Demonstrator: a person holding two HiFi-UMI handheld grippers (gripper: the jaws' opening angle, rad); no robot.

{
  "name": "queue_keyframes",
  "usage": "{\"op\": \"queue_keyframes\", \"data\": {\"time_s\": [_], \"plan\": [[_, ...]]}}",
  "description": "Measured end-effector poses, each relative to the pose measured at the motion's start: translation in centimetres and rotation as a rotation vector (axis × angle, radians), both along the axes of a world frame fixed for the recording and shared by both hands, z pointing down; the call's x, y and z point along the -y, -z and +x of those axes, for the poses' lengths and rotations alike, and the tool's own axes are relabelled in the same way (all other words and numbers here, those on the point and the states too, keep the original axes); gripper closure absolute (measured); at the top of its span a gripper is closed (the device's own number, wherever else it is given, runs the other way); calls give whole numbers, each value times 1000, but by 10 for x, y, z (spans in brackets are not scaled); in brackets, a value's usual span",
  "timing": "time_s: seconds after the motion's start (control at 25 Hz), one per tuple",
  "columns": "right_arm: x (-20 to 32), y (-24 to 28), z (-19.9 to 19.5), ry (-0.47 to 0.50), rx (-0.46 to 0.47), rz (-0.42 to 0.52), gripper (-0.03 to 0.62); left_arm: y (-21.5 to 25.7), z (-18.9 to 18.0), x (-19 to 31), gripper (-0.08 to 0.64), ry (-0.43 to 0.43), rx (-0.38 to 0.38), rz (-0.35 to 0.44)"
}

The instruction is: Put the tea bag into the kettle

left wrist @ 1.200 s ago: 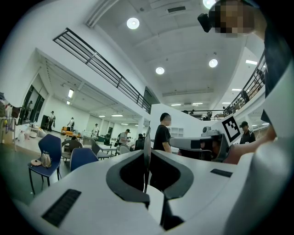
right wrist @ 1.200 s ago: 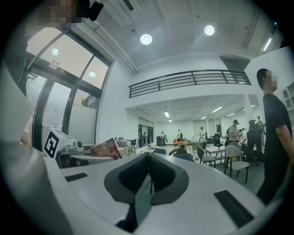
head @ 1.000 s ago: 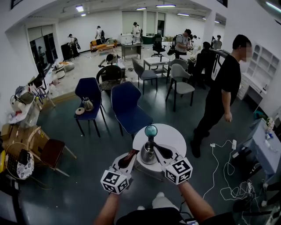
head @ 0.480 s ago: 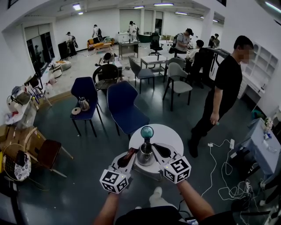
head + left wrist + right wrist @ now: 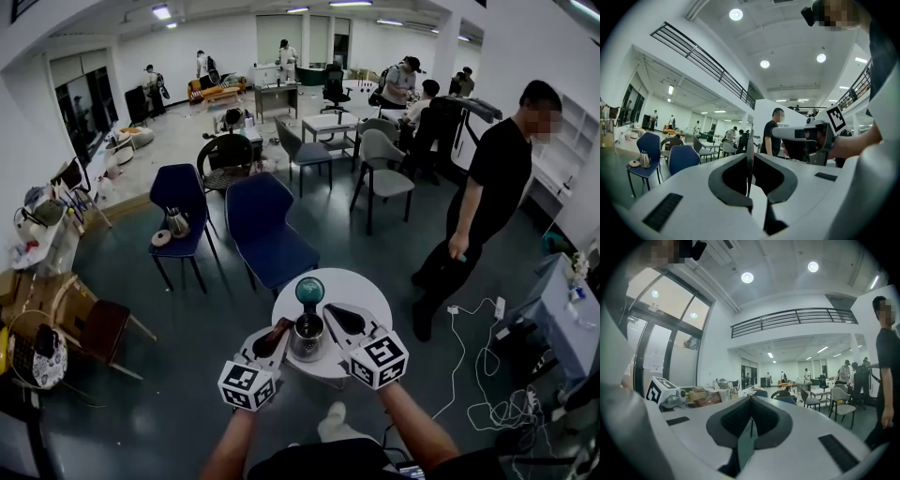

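A small steel kettle (image 5: 307,337) stands on the round white table (image 5: 361,292), with a teal ball (image 5: 309,290) just behind its top. My left gripper (image 5: 281,329) is at the kettle's left side, shut on a brown tea bag (image 5: 273,338). In the left gripper view the bag shows edge-on as a thin sheet (image 5: 749,146) between the closed jaws of the left gripper (image 5: 749,157). My right gripper (image 5: 330,310) is at the kettle's right side, shut with nothing in it. The right gripper view shows the right gripper (image 5: 751,399) closed, and the kettle is out of both gripper views.
Two blue chairs (image 5: 265,230) stand beyond the table, the left one (image 5: 181,202) carrying another kettle (image 5: 175,222). A person in black (image 5: 487,197) stands to the right. A white cable (image 5: 469,361) lies on the floor, and a brown chair (image 5: 105,328) is at the left.
Both grippers stay beside the kettle, shifted slightly down and left in the view. The person in black has stepped a little to the right.
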State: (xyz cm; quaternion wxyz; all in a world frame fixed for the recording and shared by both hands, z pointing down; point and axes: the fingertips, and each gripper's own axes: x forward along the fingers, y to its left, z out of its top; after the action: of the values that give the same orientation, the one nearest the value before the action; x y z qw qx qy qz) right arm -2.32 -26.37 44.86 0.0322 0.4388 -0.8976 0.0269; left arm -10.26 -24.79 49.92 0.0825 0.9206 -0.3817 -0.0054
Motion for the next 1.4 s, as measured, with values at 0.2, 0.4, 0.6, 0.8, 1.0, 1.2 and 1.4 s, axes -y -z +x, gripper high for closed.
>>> {"op": "queue_keyframes", "data": {"time_s": [0.2, 0.4, 0.6, 0.8, 1.0, 1.2, 1.4], "plan": [[20, -3, 14, 2, -1, -6, 575, -15, 22, 19, 528, -27, 55, -12], [35, -5, 29, 4, -6, -15, 575, -27, 41, 35, 528, -50, 100, -36], [51, -11, 44, 0, -4, -22, 575, -50, 55, 50, 528, -55, 157, -77], [70, -13, 53, 2, 8, -33, 575, -67, 64, 67, 528, -62, 184, -138], [83, -20, 63, 9, 26, -50, 575, -87, 73, 78, 528, -64, 235, -211], [97, -29, 71, 28, 18, -64, 575, -114, 81, 90, 528, -72, 278, -299], [111, -31, 70, 61, 0, -70, 575, -138, 81, 102, 528, -62, 333, -363]]}}
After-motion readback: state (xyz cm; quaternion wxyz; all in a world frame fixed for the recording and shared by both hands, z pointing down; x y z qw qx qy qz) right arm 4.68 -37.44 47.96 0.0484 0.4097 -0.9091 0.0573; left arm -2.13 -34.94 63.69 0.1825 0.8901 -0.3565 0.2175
